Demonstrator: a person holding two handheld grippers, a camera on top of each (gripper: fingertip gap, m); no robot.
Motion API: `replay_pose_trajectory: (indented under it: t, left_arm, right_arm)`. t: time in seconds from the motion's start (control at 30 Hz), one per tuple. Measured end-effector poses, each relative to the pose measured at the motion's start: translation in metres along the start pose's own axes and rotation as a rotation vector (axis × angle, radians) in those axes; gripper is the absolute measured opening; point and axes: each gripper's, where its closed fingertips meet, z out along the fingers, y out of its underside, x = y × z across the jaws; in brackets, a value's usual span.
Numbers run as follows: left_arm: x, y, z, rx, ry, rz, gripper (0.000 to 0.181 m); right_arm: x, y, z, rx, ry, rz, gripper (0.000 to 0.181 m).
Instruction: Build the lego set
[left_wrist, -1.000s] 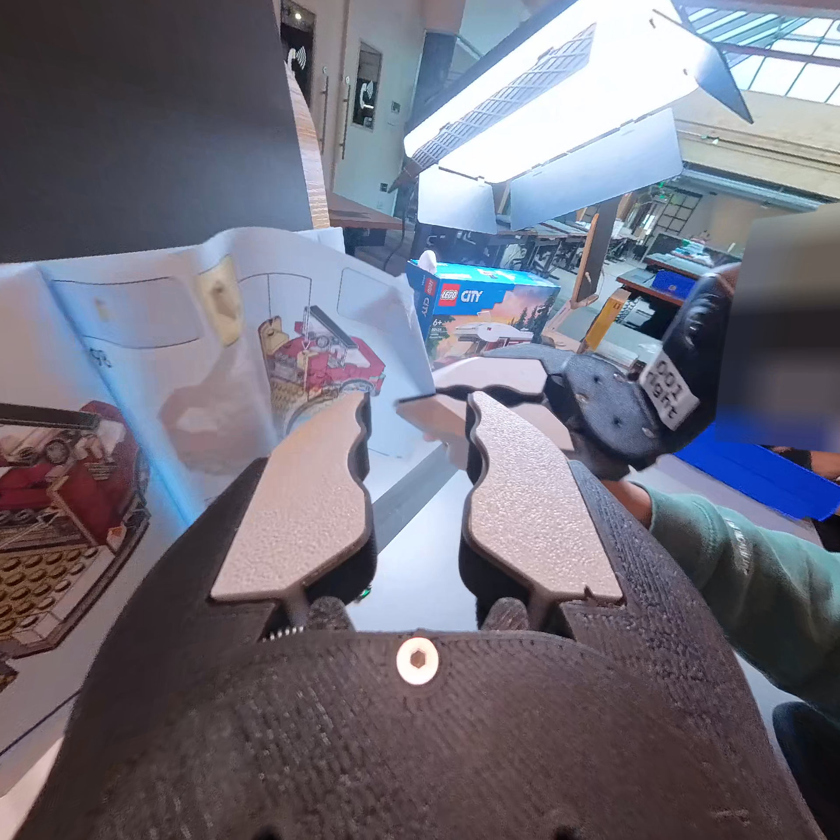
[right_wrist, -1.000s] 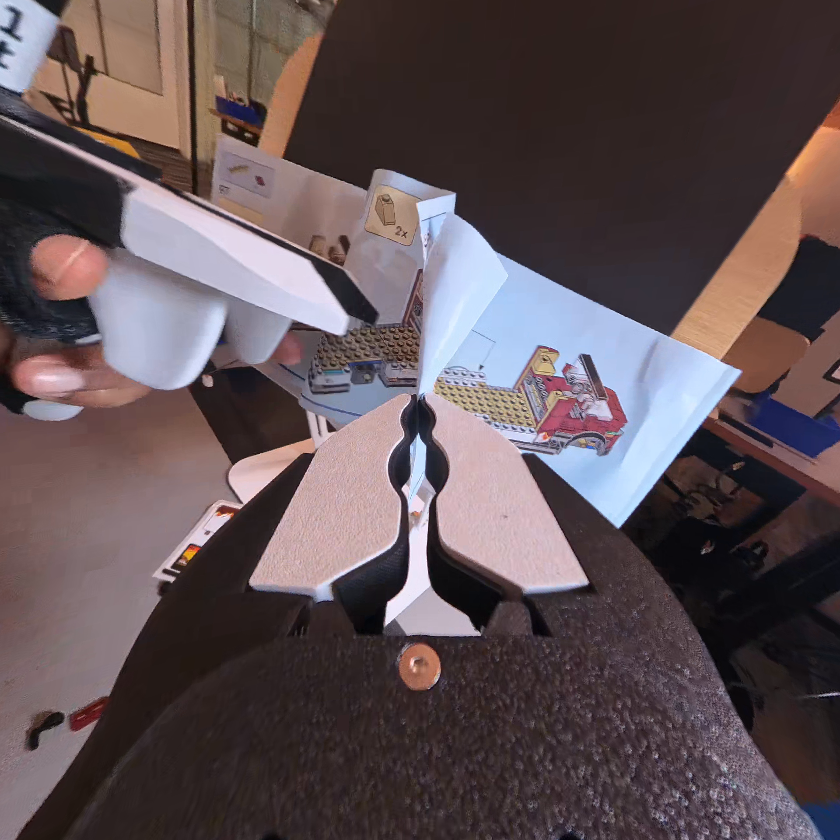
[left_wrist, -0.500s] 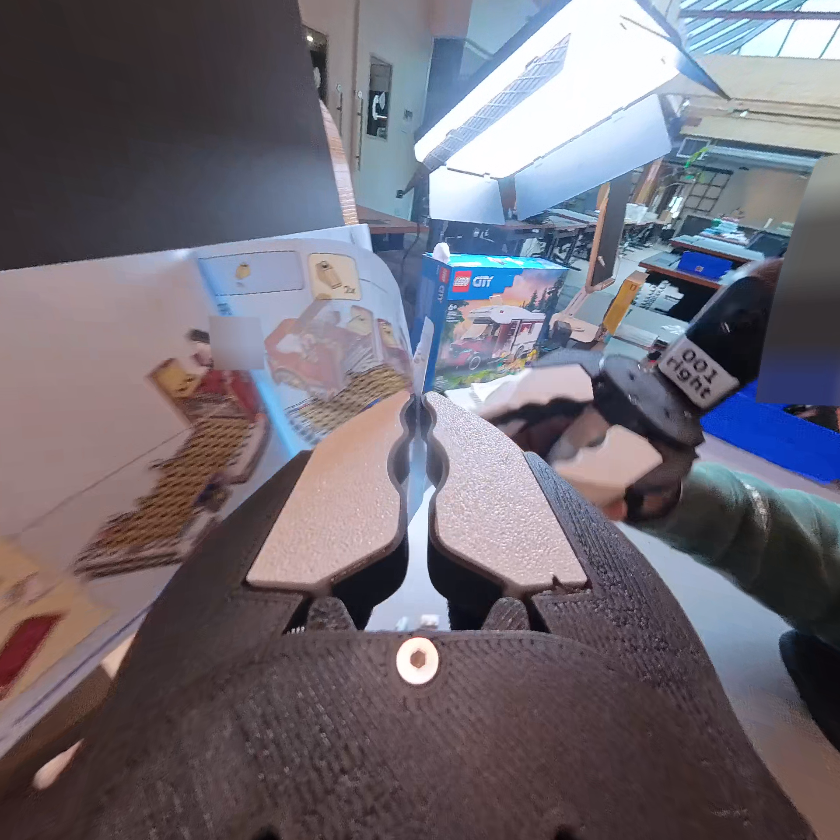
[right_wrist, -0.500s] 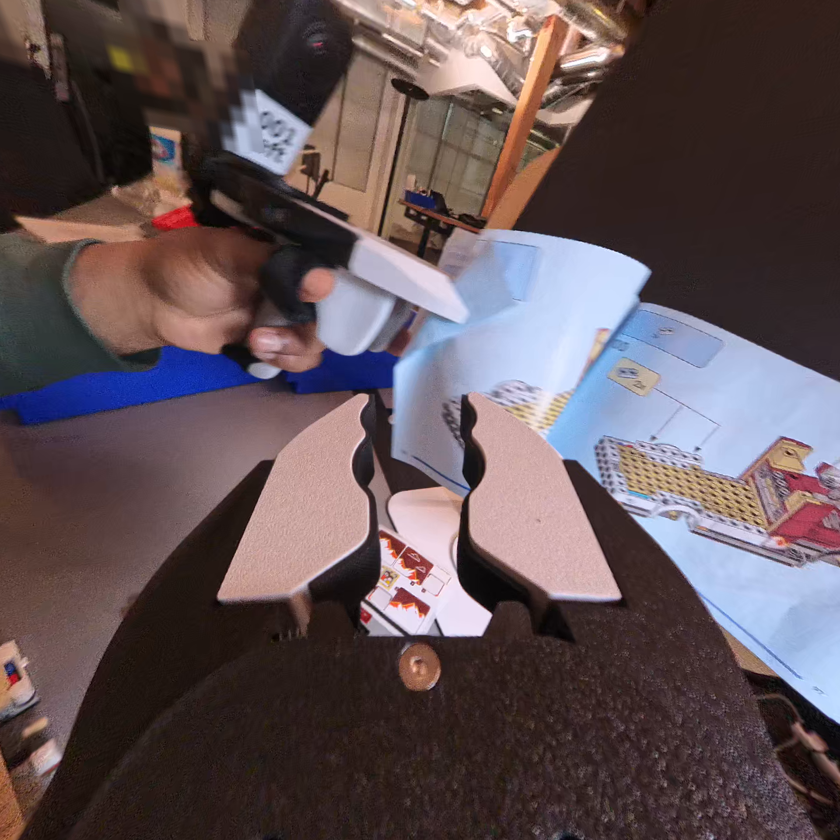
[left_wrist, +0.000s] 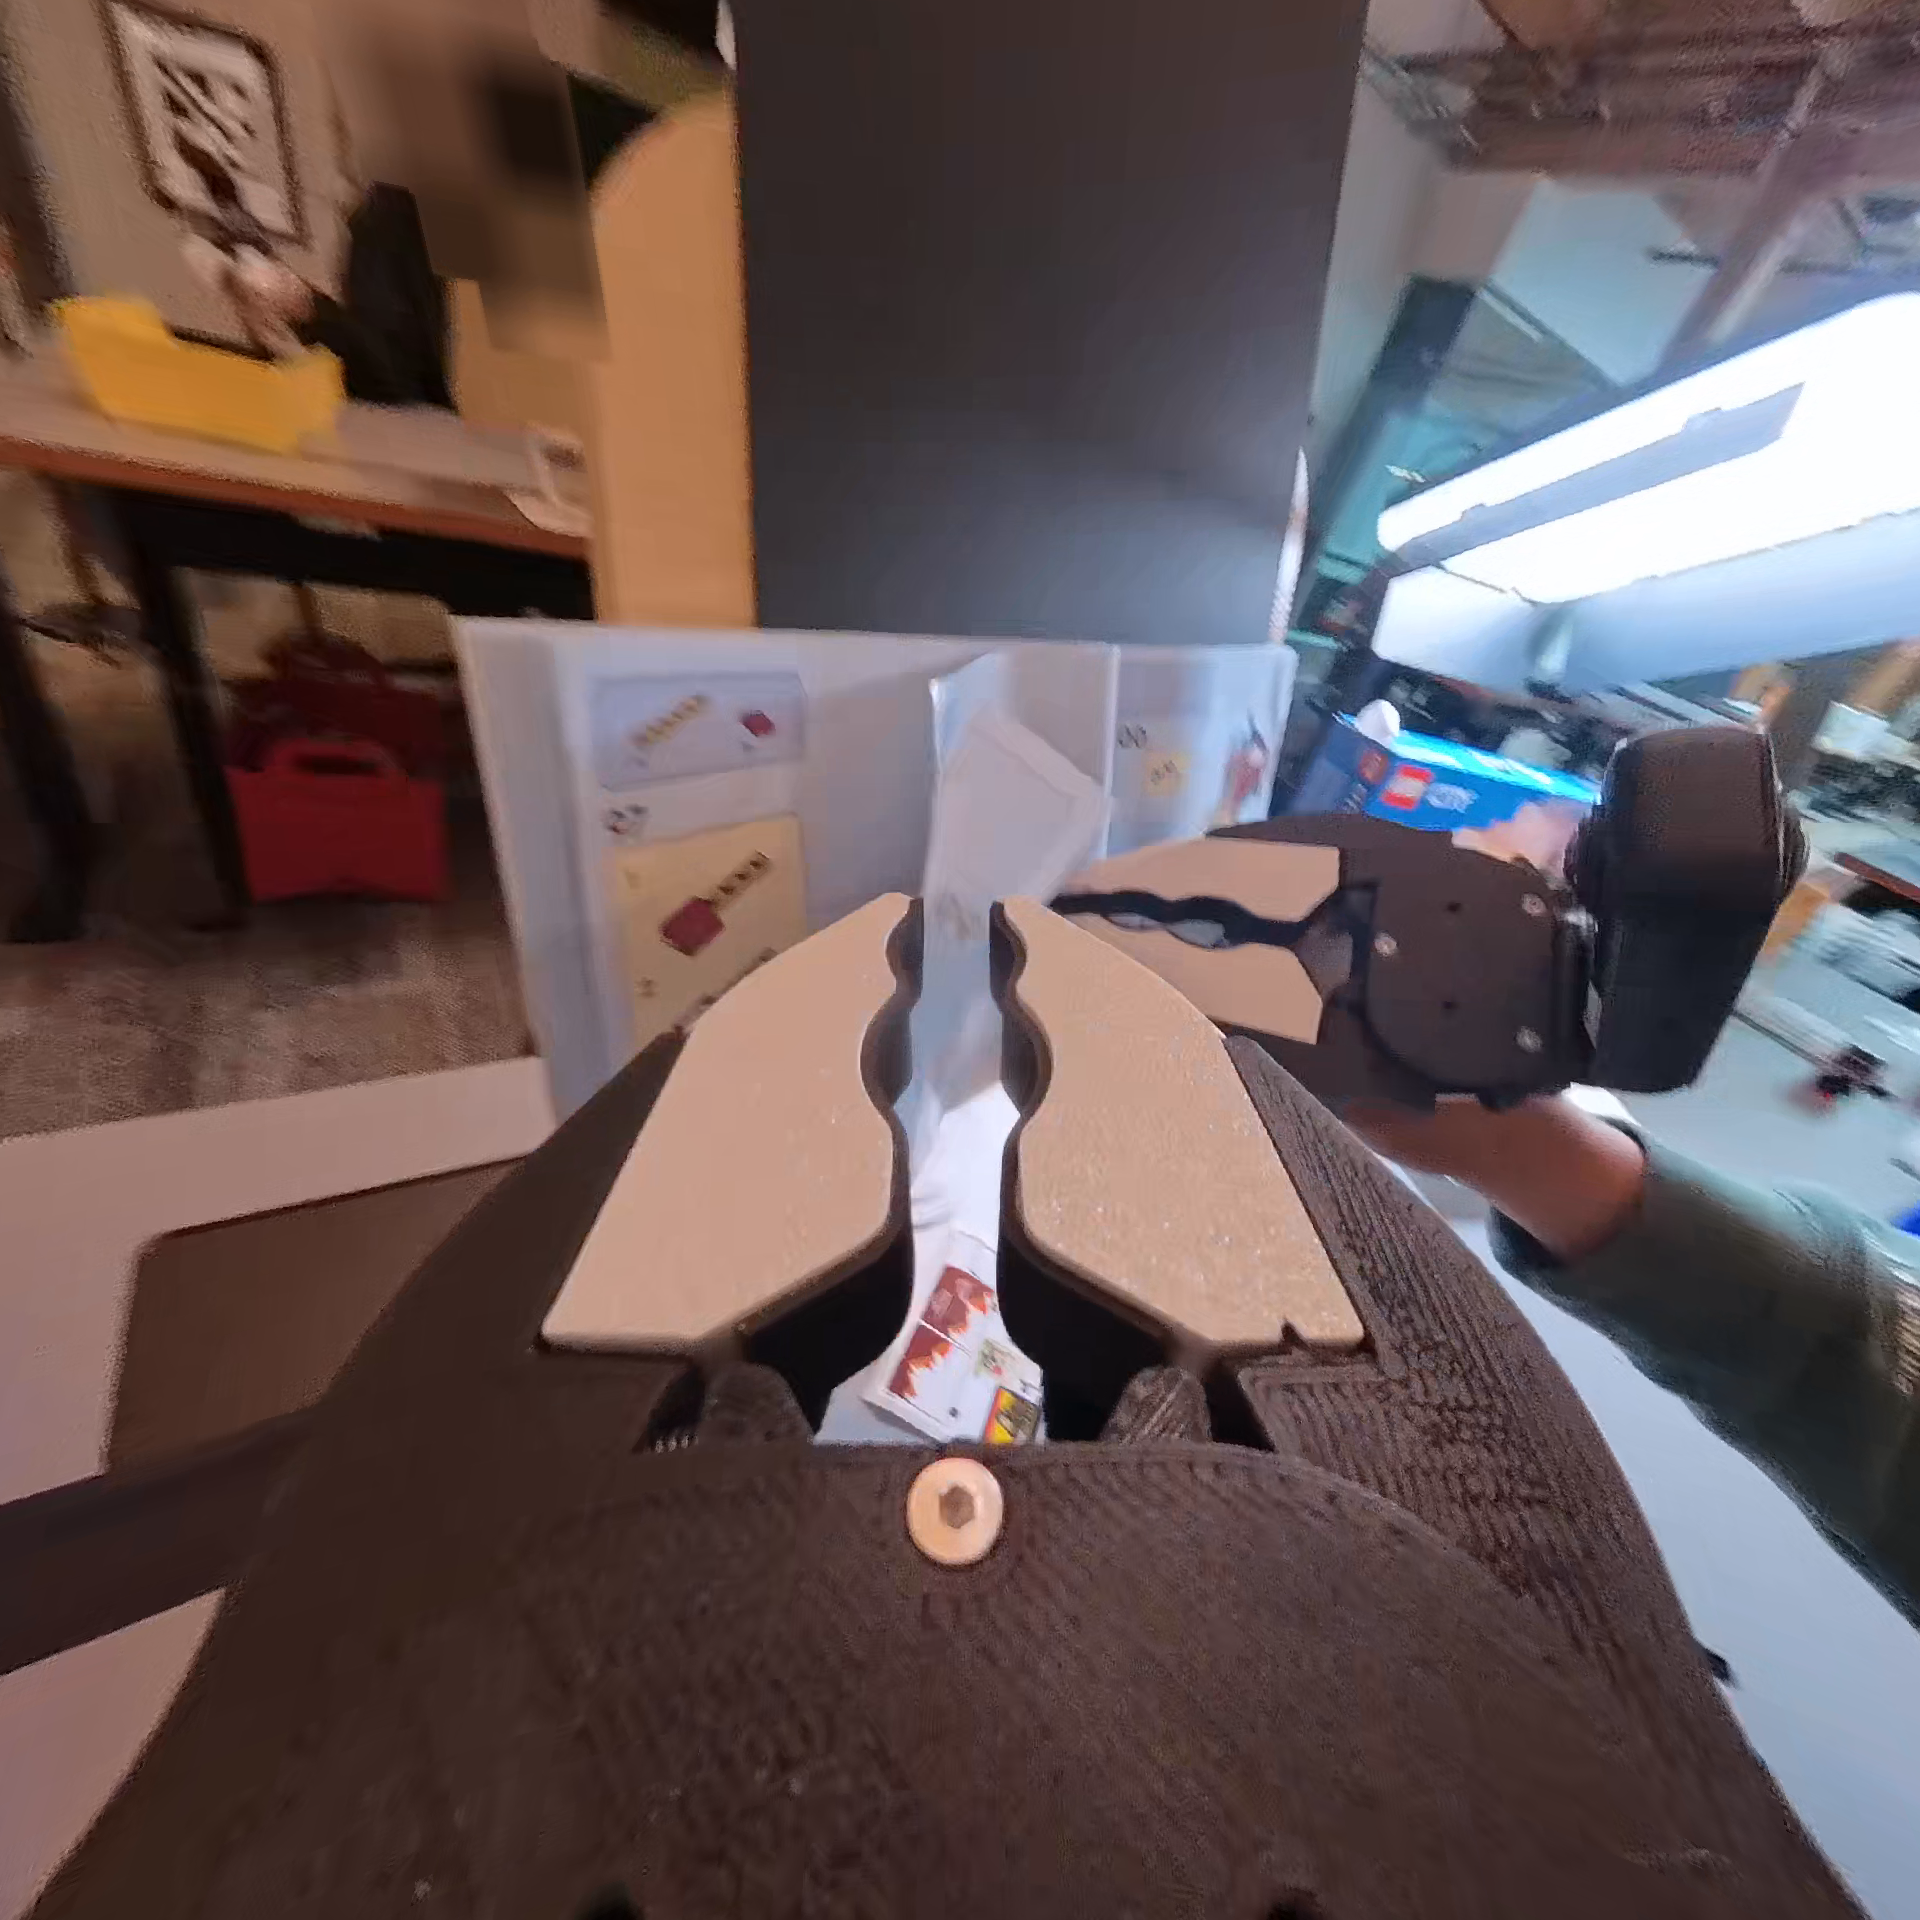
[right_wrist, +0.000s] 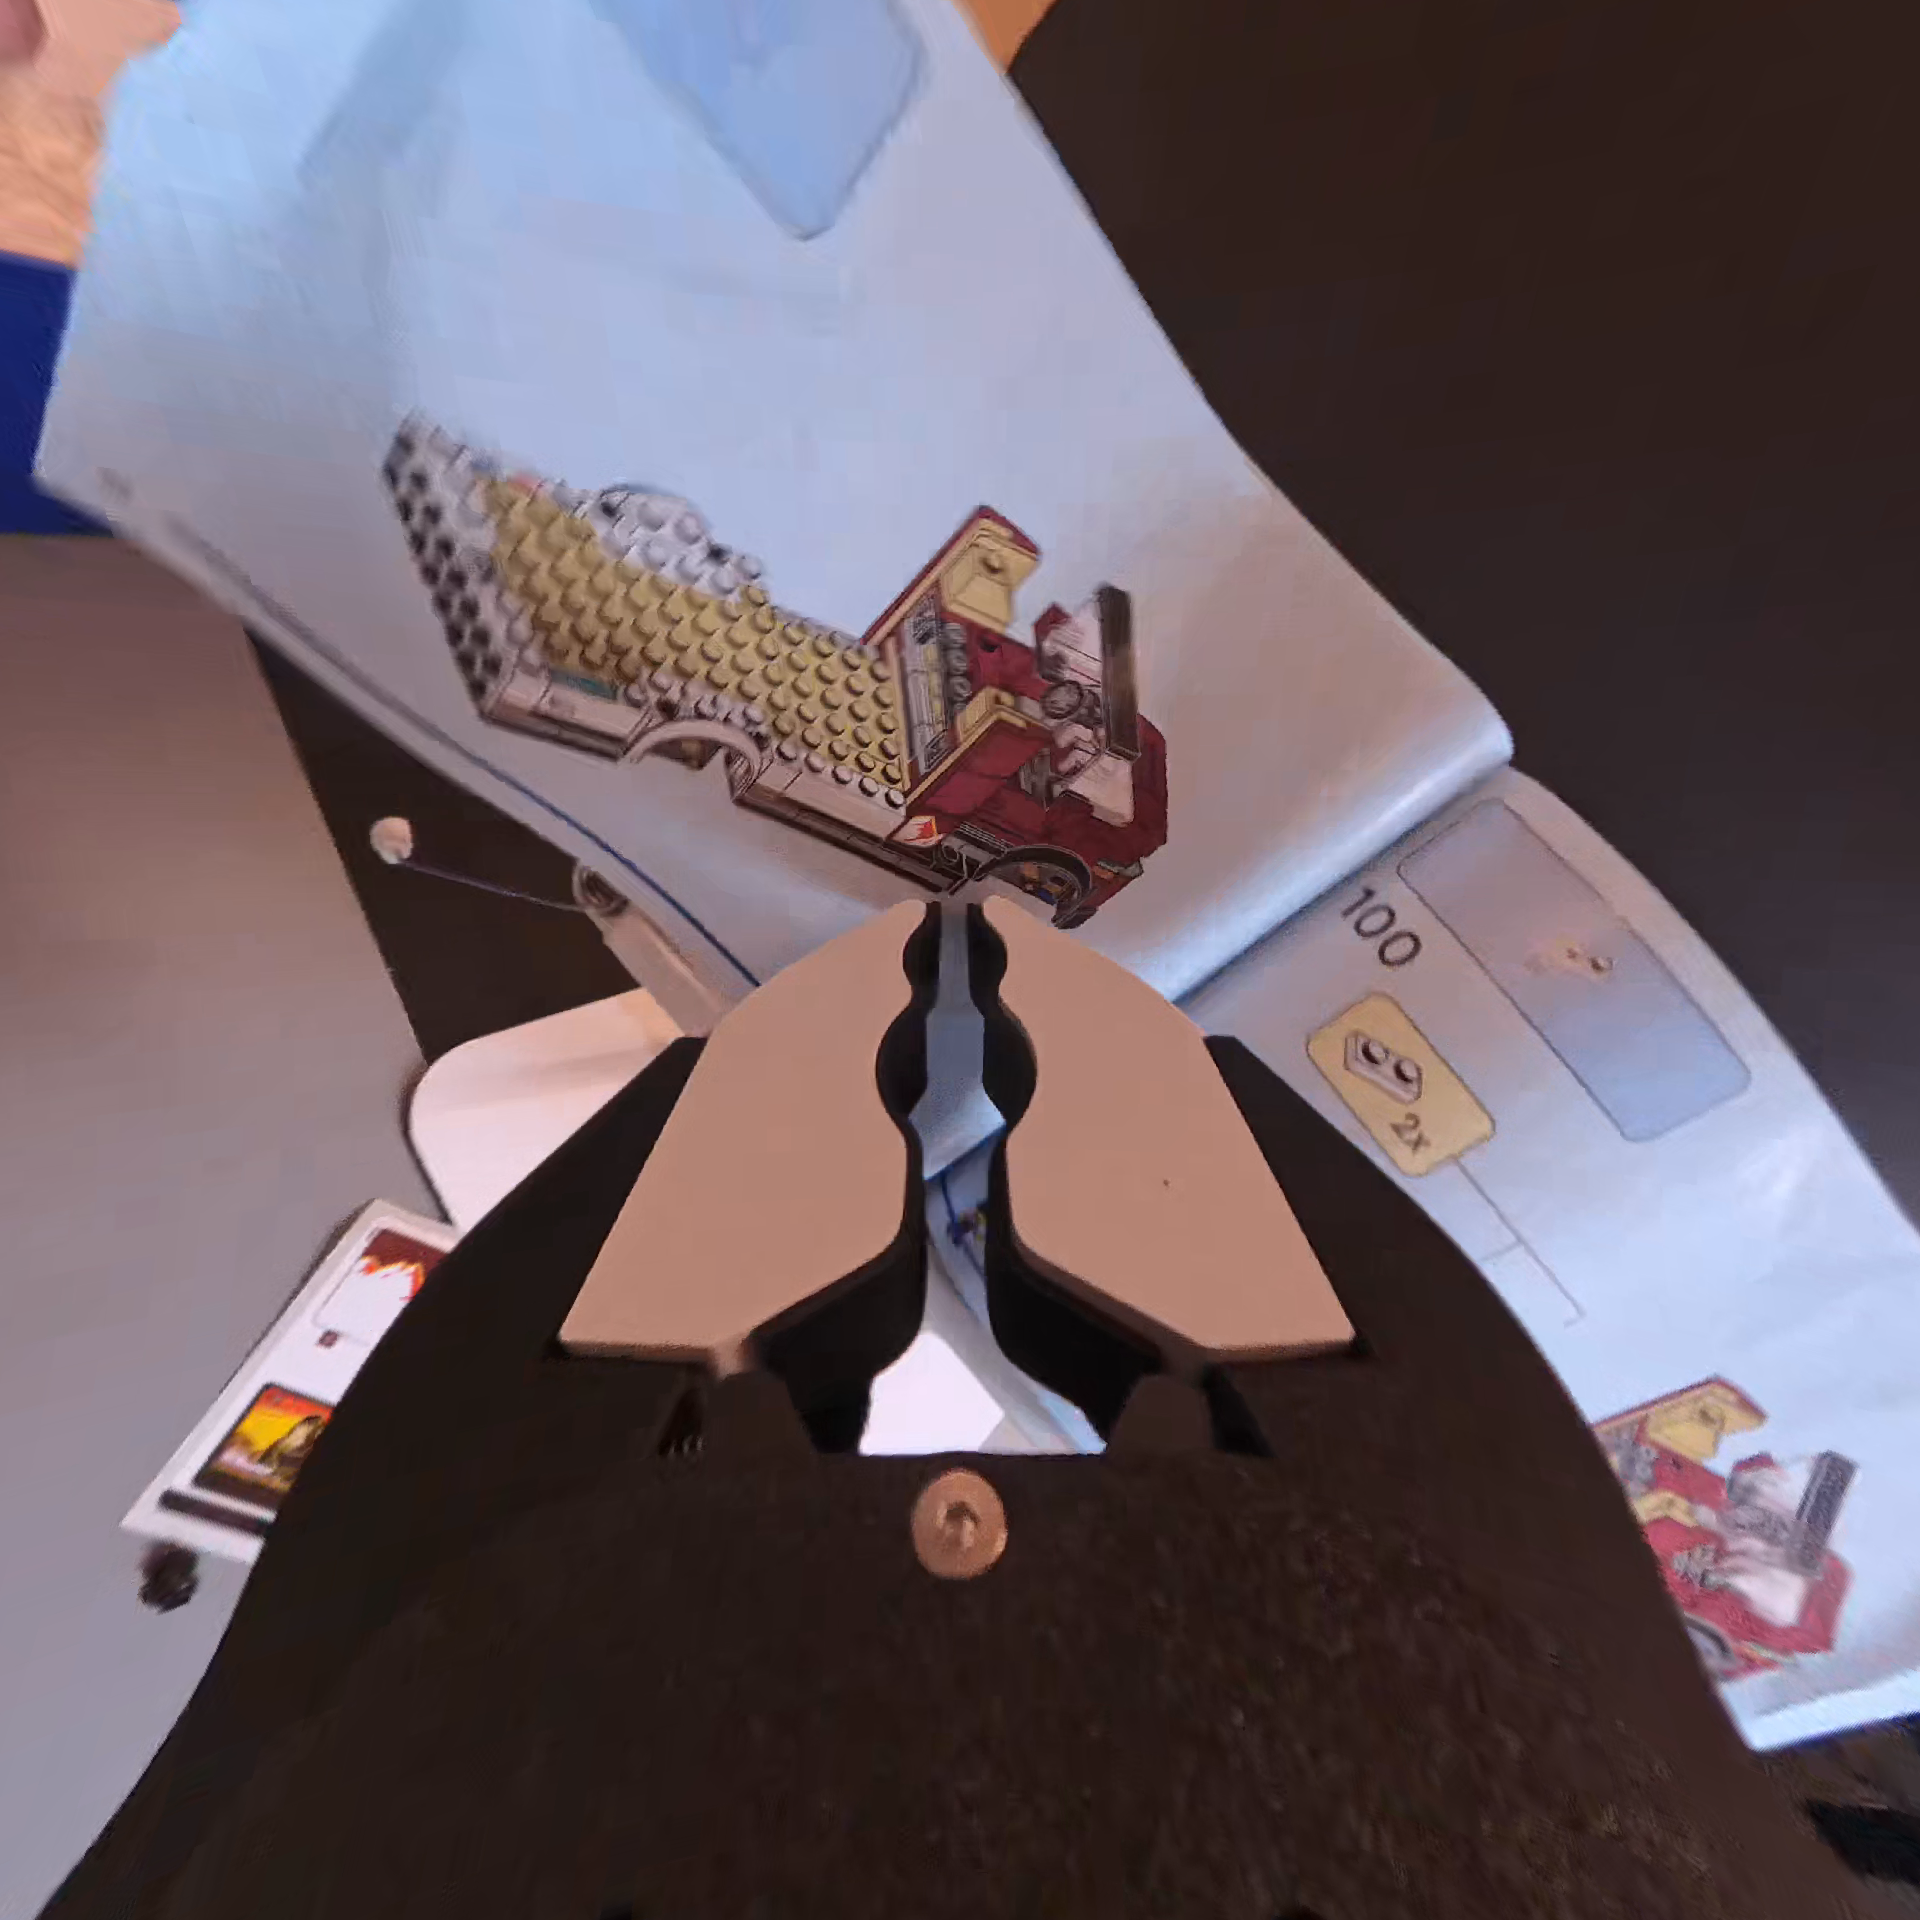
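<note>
From my left gripper (left_wrist: 951, 920), I see the instruction booklet (left_wrist: 707, 821) standing open against the dark board (left_wrist: 1039, 312); my fingers sit slightly apart around a loose page (left_wrist: 997, 800), and I cannot tell whether they grip it. A sticker sheet (left_wrist: 966, 1361) lies below.

From my right gripper (right_wrist: 954, 914), the fingers are nearly pressed together, pinching a page edge (right_wrist: 951, 1049) under the truck drawing (right_wrist: 831, 707). I judge I'm turning pages to find the step; next I need to lay this page flat without tearing
</note>
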Motion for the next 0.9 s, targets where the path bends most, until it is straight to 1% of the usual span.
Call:
replay_pose_trajectory:
  t: [0.07,0.1,0.17,0.27,0.33,0.4,0.43,0.47,0.5,0.57,0.67,0.77,0.8,0.83,0.9]
  left_arm:
    - [0.001,-0.008,-0.009,0.054,-0.038,0.041,0.012]
    - [0.005,-0.007,-0.011,0.055,-0.041,0.062,0.011]
    - [0.013,0.005,-0.006,0.012,-0.045,0.116,0.013]
    - [0.015,0.031,0.016,-0.074,-0.049,0.15,0.017]
    - [0.001,0.049,0.037,-0.127,-0.081,0.145,0.017]
    - [-0.021,0.058,0.053,-0.149,-0.149,0.136,0.015]
    - [-0.03,0.061,0.058,-0.163,-0.174,0.136,0.01]
    - [-0.034,0.061,0.06,-0.15,-0.179,0.141,0.0]
    - [-0.035,0.059,0.062,-0.133,-0.174,0.116,0.0]
    - [-0.036,0.057,0.063,-0.122,-0.175,0.088,0.0]
    - [-0.038,0.057,0.064,-0.107,-0.191,0.096,0.0]
    - [-0.038,0.058,0.066,-0.095,-0.196,0.094,0.0]
    - [-0.038,0.058,0.066,-0.09,-0.199,0.09,0.0]
    - [-0.038,0.058,0.066,-0.087,-0.203,0.092,0.0]
    - [-0.039,0.057,0.066,-0.083,-0.218,0.106,0.0]
  right_arm:
    - [0.001,-0.006,0.005,-0.01,0.046,-0.037,0.003]
    - [0.002,-0.007,0.007,-0.019,0.073,-0.046,0.002]
    - [0.004,-0.008,0.012,-0.034,0.105,-0.039,0.001]
    - [0.004,-0.009,0.014,-0.033,0.121,-0.013,0.002]
    - [0.002,-0.009,0.014,-0.027,0.125,-0.024,0.003]
    - [-0.001,-0.009,0.013,-0.024,0.1,-0.031,0.009]
    - [-0.004,-0.01,0.011,-0.014,0.074,-0.024,0.012]
    - [-0.004,-0.009,0.007,-0.001,0.054,-0.013,0.013]
    - [-0.003,-0.007,0.001,0.013,0.043,-0.003,0.014]
    - [0.001,0.005,-0.012,0.042,0.04,0.02,0.014]
    - [0.008,0.035,-0.031,0.055,0.051,0.049,0.013]
    - [0.02,0.072,-0.039,-0.013,0.108,0.039,0.007]
    - [0.026,0.078,-0.043,-0.019,0.131,0.016,0.004]
    - [0.033,0.082,-0.045,-0.031,0.162,-0.015,0.004]
    - [0.051,0.085,-0.048,-0.068,0.221,-0.058,0.009]
